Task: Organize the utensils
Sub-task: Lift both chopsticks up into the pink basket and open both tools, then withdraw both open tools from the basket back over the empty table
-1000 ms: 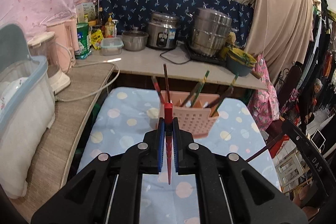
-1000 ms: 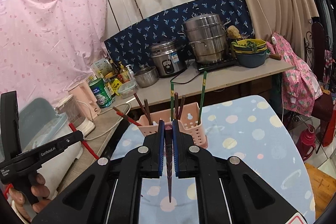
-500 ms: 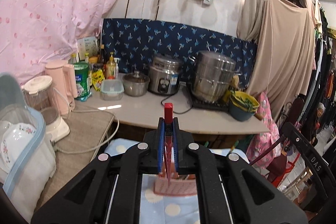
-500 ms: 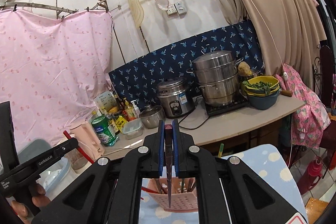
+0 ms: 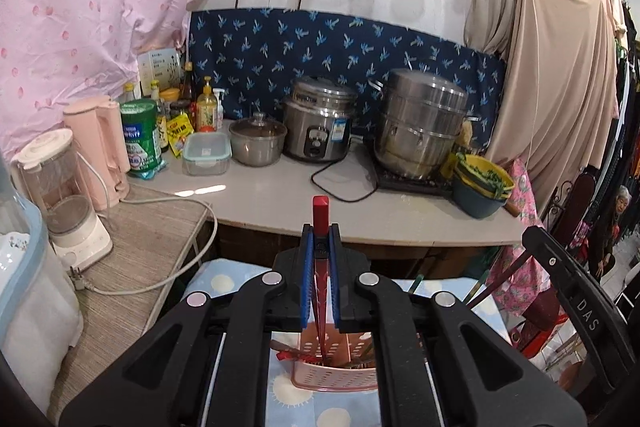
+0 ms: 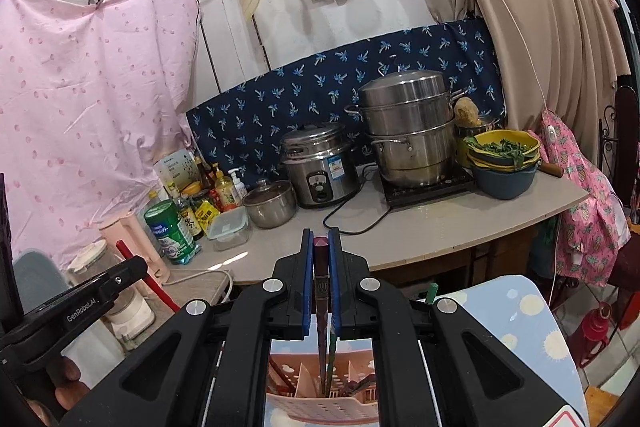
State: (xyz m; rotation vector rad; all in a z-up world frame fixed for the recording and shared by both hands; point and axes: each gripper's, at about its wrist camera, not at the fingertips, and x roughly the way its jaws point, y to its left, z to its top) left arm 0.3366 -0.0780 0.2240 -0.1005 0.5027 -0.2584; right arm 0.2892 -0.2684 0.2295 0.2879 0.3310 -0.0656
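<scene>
My left gripper (image 5: 320,247) is clenched on a red chopstick (image 5: 320,211); its blunt square end projects past the fingertips toward the counter, and its long axis runs back between the blue pads, tapering downward to a thin tip over the pink basket (image 5: 336,377). My right gripper (image 6: 320,251) is clenched on a dark maroon chopstick (image 6: 320,247) in the same attitude; blunt end forward, thin tip pointing down into the pink basket (image 6: 320,407).

The basket is a perforated, partitioned plastic holder standing on the blue dotted tablecloth (image 5: 222,281); it already contains several chopsticks, leaning at angles in its compartments; which compartment each occupies I cannot tell. In the right view a green chopstick (image 6: 431,291) rises from it beside my right finger.

On the counter (image 5: 280,203) beyond: a clear lidded box (image 5: 207,153); a small lidded pot (image 5: 258,143); a rice cooker (image 5: 320,125); a stacked steel steamer (image 5: 420,123); a yellow basin (image 5: 482,179) of greens nested in a blue bowl.
</scene>
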